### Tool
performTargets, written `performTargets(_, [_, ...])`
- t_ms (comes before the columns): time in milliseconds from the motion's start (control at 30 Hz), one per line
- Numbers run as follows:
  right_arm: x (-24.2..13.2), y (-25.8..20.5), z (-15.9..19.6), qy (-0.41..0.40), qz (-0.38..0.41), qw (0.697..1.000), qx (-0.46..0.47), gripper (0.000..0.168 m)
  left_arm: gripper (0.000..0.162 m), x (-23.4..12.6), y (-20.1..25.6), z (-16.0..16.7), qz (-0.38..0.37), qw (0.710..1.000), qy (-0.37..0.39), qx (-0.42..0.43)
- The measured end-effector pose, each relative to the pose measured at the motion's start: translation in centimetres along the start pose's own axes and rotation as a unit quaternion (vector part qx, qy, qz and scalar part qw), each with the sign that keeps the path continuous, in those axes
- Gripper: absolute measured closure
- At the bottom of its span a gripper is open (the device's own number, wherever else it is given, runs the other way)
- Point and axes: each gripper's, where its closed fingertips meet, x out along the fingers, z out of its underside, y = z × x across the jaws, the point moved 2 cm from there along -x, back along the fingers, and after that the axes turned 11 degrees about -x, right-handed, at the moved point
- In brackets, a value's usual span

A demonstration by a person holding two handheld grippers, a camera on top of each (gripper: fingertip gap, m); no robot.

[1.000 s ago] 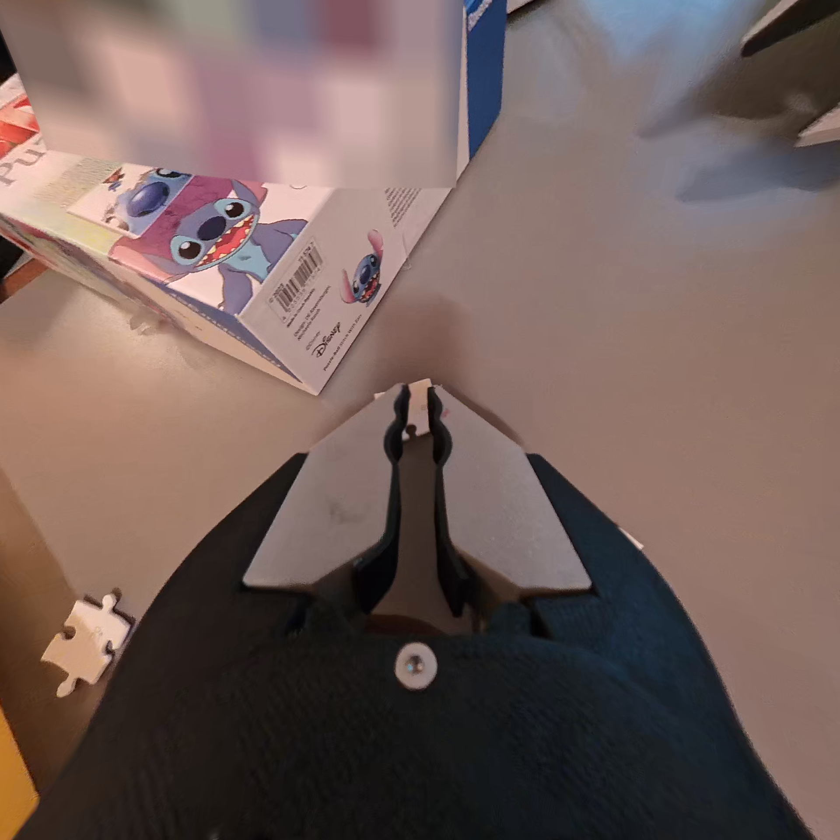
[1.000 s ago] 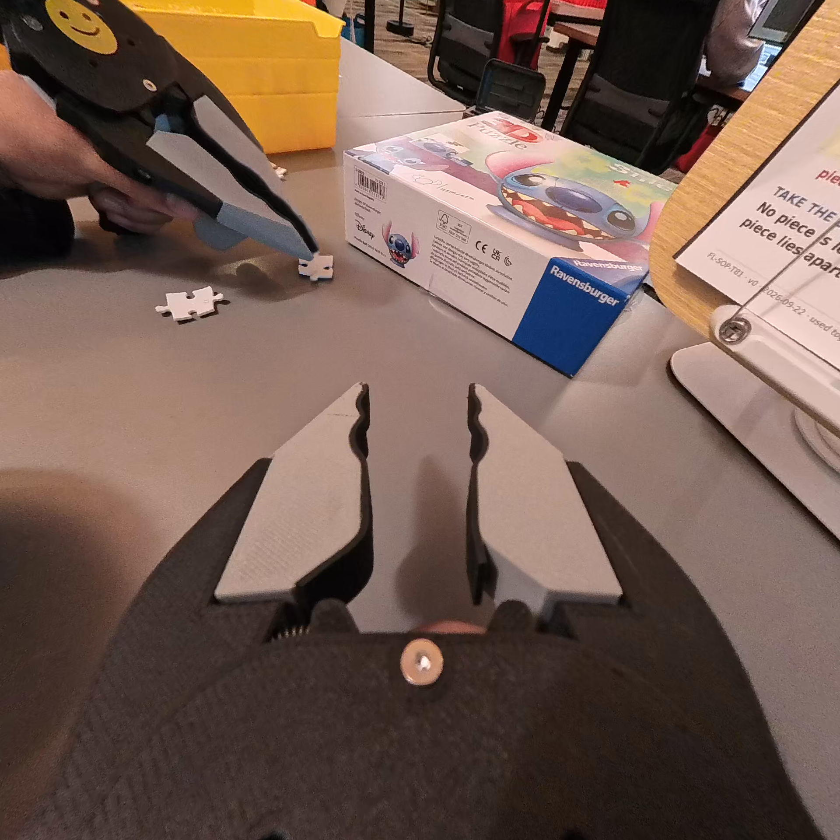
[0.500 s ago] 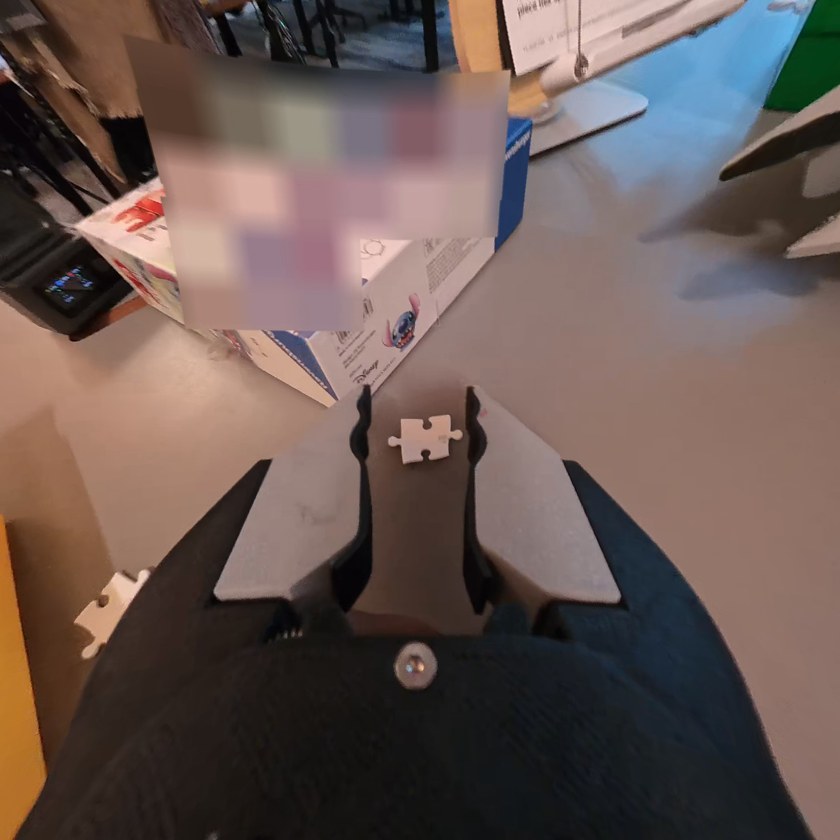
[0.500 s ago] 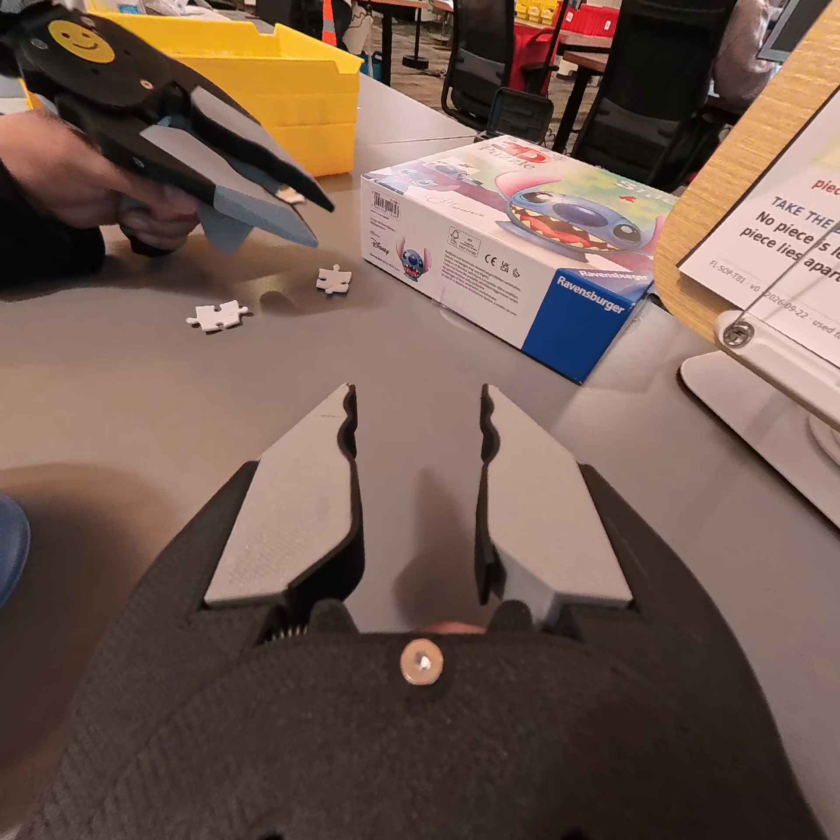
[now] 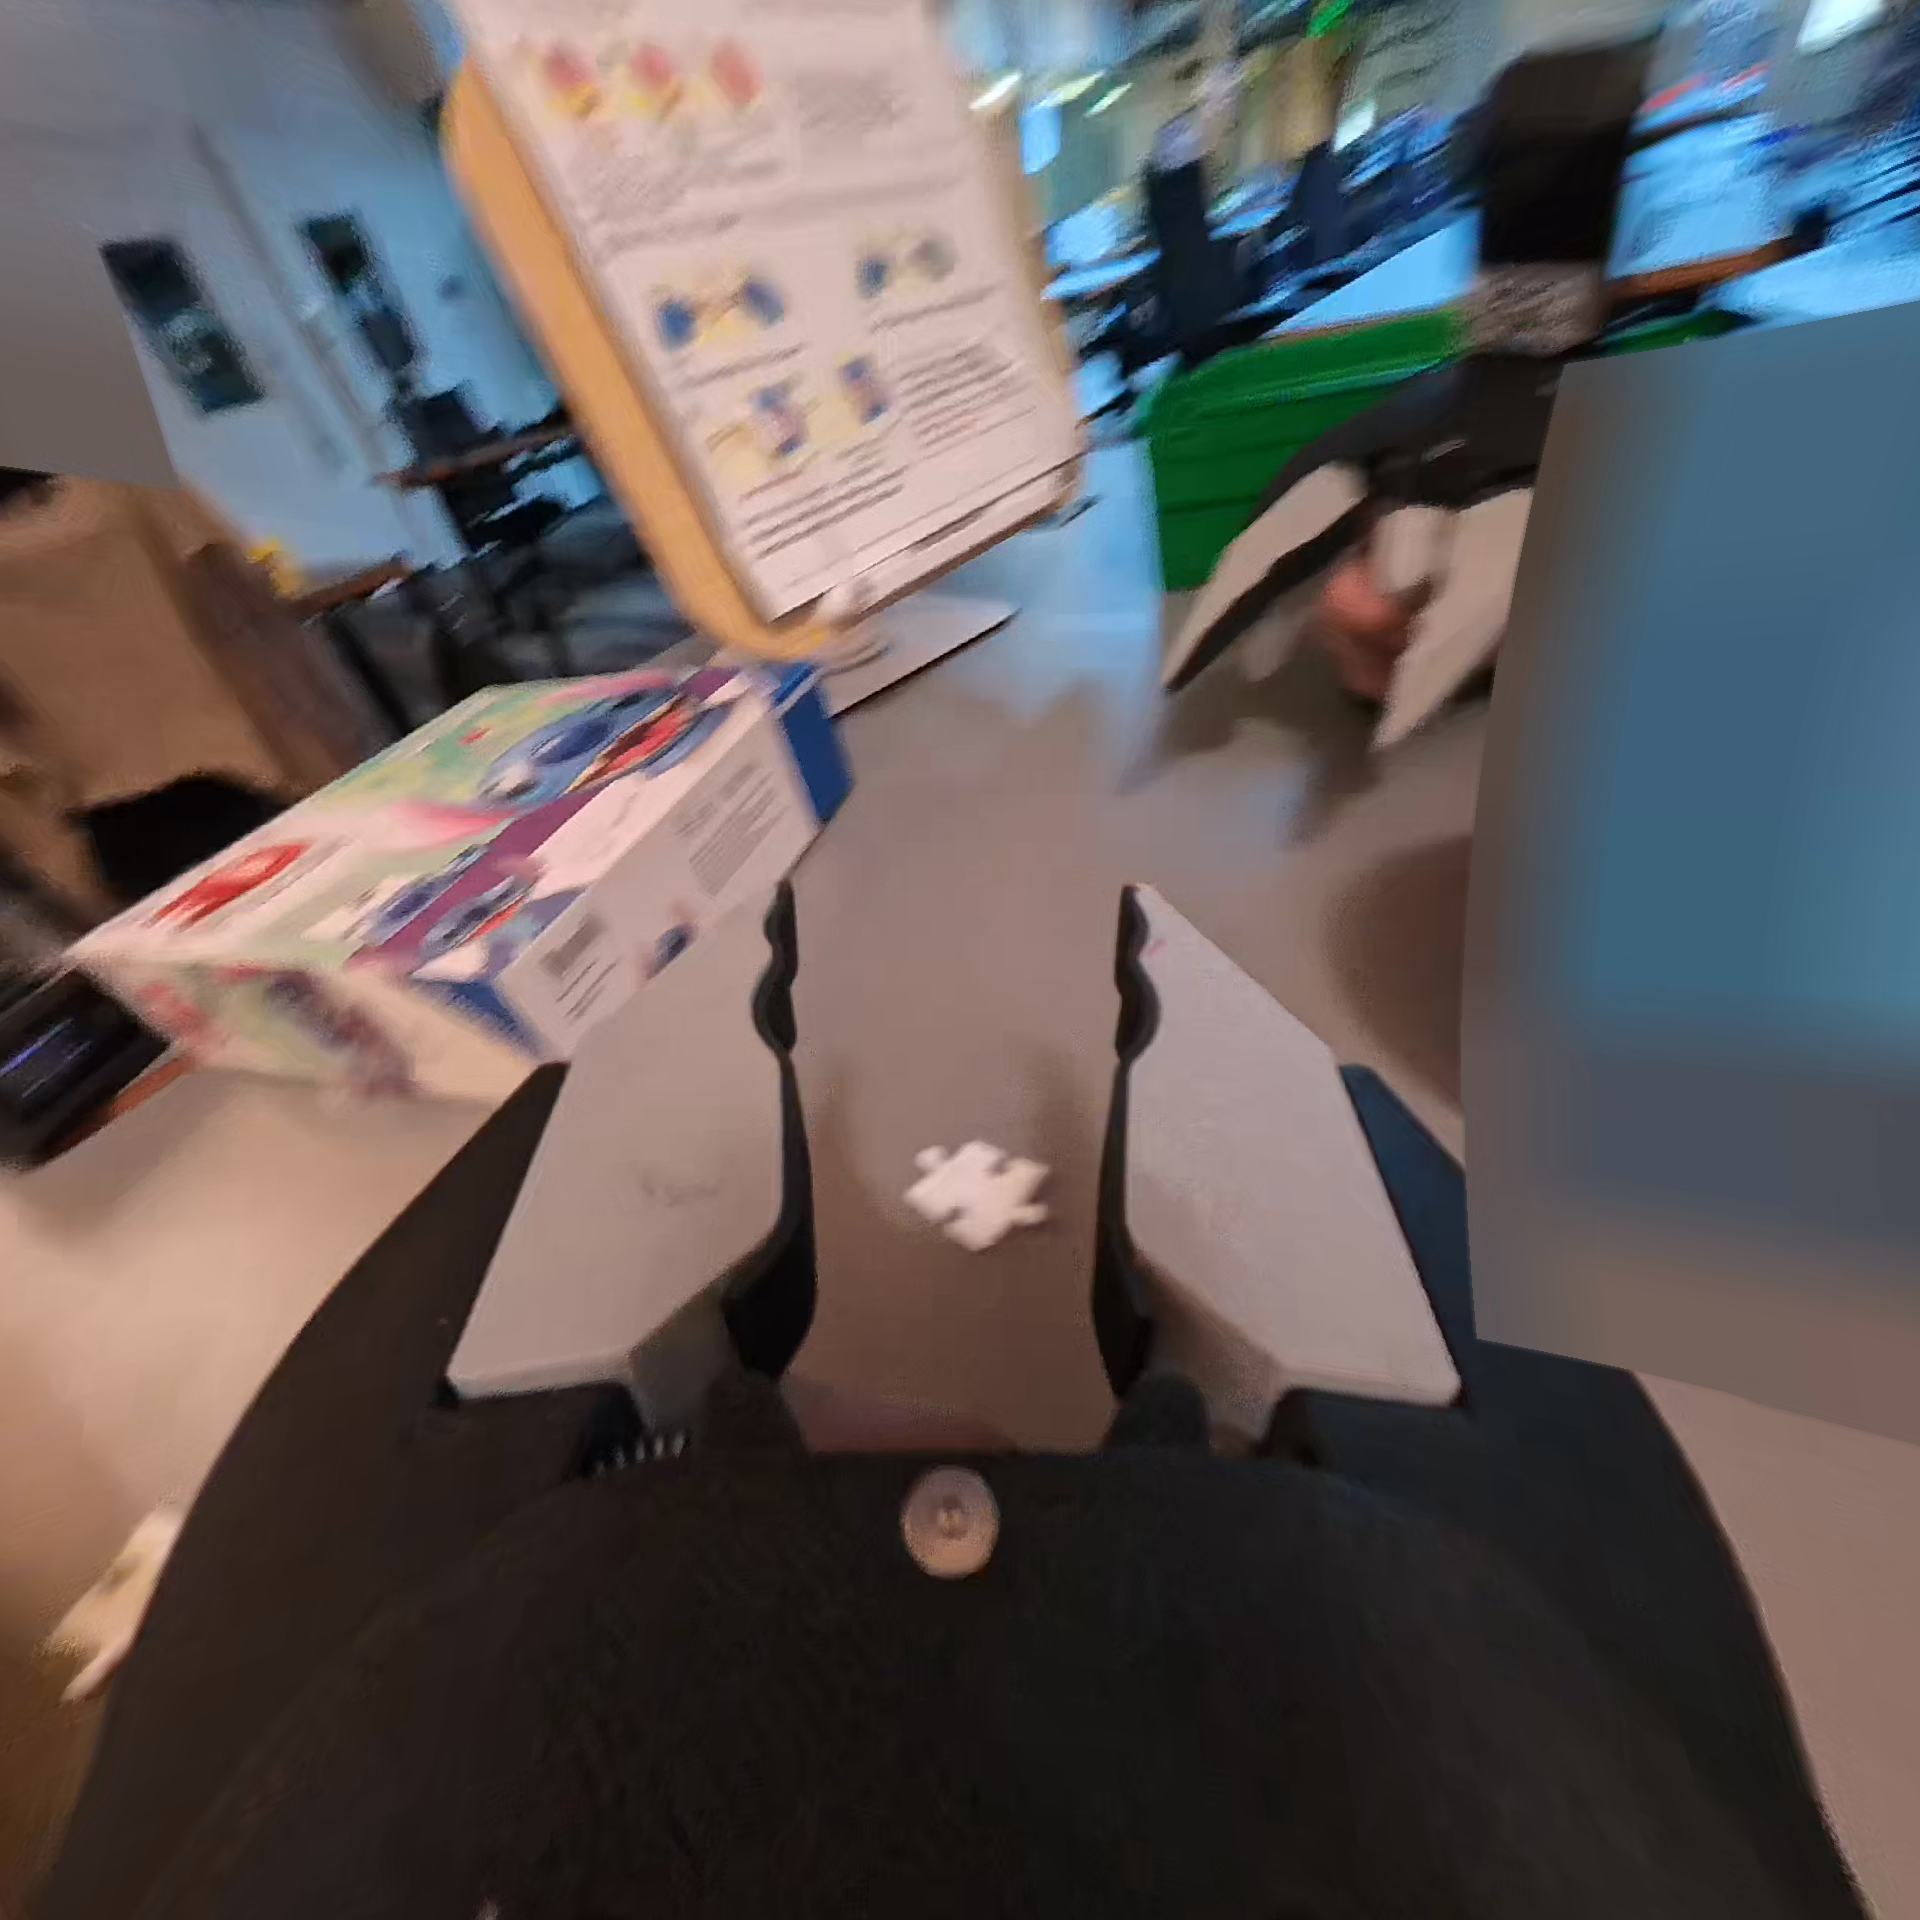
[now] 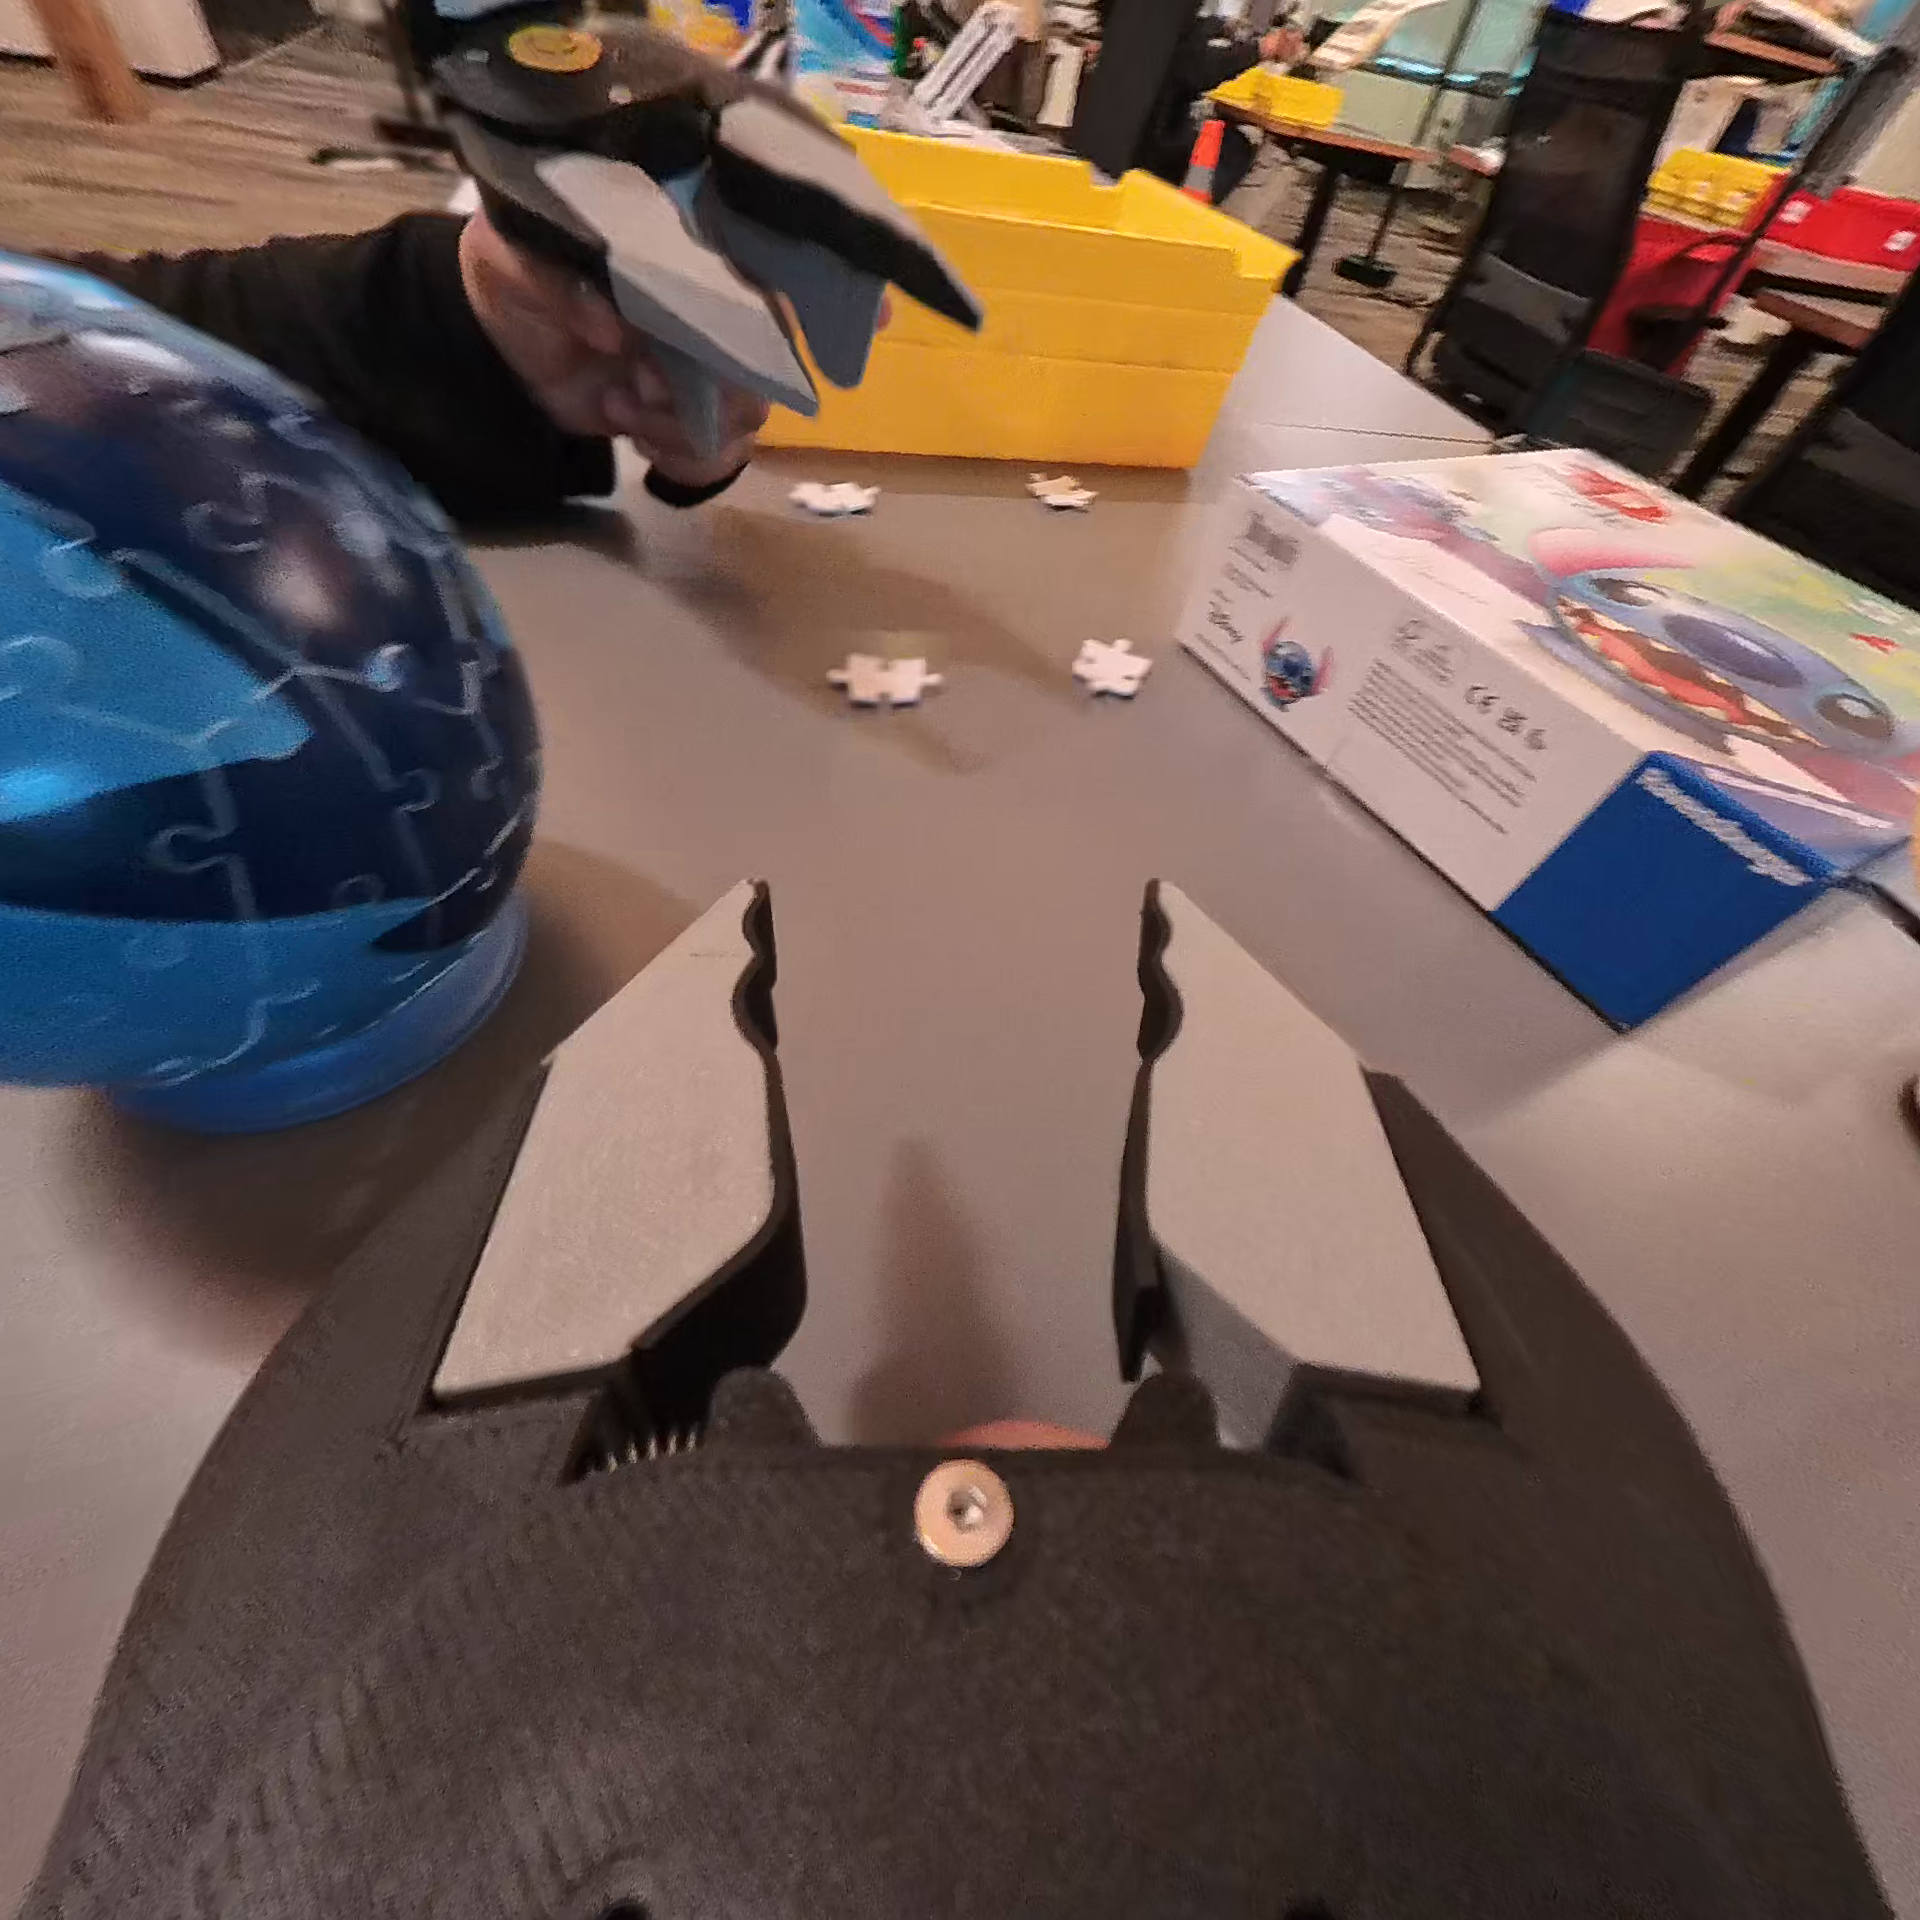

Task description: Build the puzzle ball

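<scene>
My left gripper (image 5: 956, 914) is open and empty, raised above the grey table. A white puzzle piece (image 5: 977, 1195) lies flat on the table below, between its fingers. In the right wrist view the left gripper (image 6: 894, 358) hangs in the air, held by a hand, over several white pieces: two nearer (image 6: 883, 681) (image 6: 1112, 665) and two by the bin (image 6: 831, 497). My right gripper (image 6: 956, 935) is open and empty, low over the table. The blue, partly built puzzle ball (image 6: 229, 727) stands just left of it. The right gripper (image 5: 1351, 603) also shows far off in the left wrist view.
The puzzle box (image 6: 1558, 707) lies on the right of the table, seen also in the left wrist view (image 5: 468, 904). A yellow bin (image 6: 1039, 343) stands at the back. A wooden sign stand (image 5: 810, 312) and a green bin (image 5: 1278, 457) stand beyond. Another piece (image 5: 114, 1600) lies at lower left. About 15 cm separates my left fingertips from my right.
My left gripper let go of the white piece onto the table, opened wide and rose up and back. My right gripper opened wider and turned left, bringing the blue ball into view.
</scene>
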Motion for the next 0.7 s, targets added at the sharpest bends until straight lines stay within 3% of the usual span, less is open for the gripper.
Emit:
performTargets(133, [-1.7, -3.1, 0.3, -0.003, -0.078, 0.997, -0.011, 0.099, 0.093, -3.9, 6.7, -1.4, 0.144, 0.989, 0.033, 0.02])
performTargets(300, [-4.4, -7.8, -0.4, 0.022, -0.16, 0.986, -0.037, 0.091, 0.078, -4.7, 10.9, 1.5, 0.175, 0.98, -0.038, 0.088])
performTargets(533, [-3.6, -10.6, -1.3, 0.012, -0.104, 0.987, -0.121, 0.085, 0.061, -1.9, 13.8, 3.4, 0.183, 0.967, -0.076, 0.159])
performTargets(700, [-2.5, -11.3, -1.6, -0.003, -0.057, 0.981, -0.184, 0.085, 0.064, -1.4, 14.9, 3.5, 0.196, 0.963, -0.082, 0.167])
